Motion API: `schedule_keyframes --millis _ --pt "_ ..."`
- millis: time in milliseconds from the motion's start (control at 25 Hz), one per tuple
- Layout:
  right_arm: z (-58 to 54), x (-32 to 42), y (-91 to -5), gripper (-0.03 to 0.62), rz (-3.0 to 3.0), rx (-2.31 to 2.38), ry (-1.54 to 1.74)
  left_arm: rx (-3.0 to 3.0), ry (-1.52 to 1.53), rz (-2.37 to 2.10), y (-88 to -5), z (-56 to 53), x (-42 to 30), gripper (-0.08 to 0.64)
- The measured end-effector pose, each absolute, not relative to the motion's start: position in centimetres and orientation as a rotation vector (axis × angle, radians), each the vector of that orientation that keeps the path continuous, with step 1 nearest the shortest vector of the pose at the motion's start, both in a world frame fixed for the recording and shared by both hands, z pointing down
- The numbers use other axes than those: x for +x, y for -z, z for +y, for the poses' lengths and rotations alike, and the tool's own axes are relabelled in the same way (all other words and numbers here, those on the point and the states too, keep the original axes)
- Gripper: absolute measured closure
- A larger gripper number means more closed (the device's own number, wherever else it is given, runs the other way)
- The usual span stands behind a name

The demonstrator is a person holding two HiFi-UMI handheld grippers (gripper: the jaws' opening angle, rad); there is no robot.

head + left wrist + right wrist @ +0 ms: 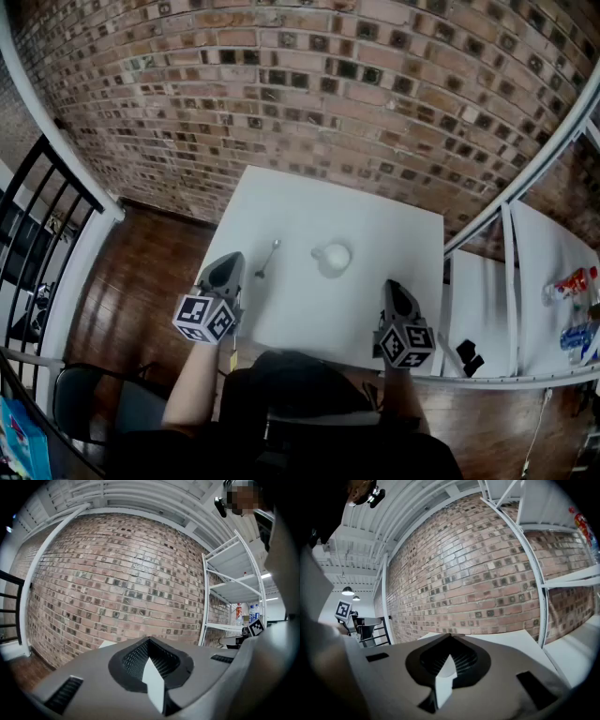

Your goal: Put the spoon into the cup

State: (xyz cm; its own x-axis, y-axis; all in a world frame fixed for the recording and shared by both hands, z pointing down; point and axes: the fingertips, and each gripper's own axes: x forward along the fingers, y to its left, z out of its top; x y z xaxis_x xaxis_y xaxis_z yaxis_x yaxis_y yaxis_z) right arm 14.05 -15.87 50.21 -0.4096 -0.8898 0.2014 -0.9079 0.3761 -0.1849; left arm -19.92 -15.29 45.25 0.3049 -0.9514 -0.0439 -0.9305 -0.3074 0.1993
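Spoon (267, 260) on table (375, 225), left of cup (333, 257), shelves (548, 248) right of table, brick wall (328, 84) behind

A loft-like indoor workroom is suggested. A bare brick wall (328, 94) is seen behind the white table (309, 309), with dark wooden flooring (141, 281) to the table's left. White metal shelving (553, 253) stocked with bottles (574, 281) is placed to its right. A black railing (67, 170) is set further to its left.

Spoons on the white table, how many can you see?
1: the spoon lies on the table, left of the cup, just beyond the left gripper. None shows inside the cup.
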Motion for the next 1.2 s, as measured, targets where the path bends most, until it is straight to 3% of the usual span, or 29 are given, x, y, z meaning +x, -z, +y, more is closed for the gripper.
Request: schedule_keyframes --millis 480,680,1200 --pt "-16.1 14.7 -51.5 0.588 -2.528 1.62 -0.482 2.35 -0.147 -1.683 -54.2 -19.1 -17.0 0.56" --pt "-15.2 13.8 -53.2 0.588 -2.512 1.553 -0.532 2.269 -0.304 -1.626 -59.7 -19.6 -16.7 0.414" --pt "-15.0 14.3 -54.5 0.588 -2.463 1.538 -0.576 2.13 -0.598 -1.638 -68.3 -21.3 -17.2 0.36"
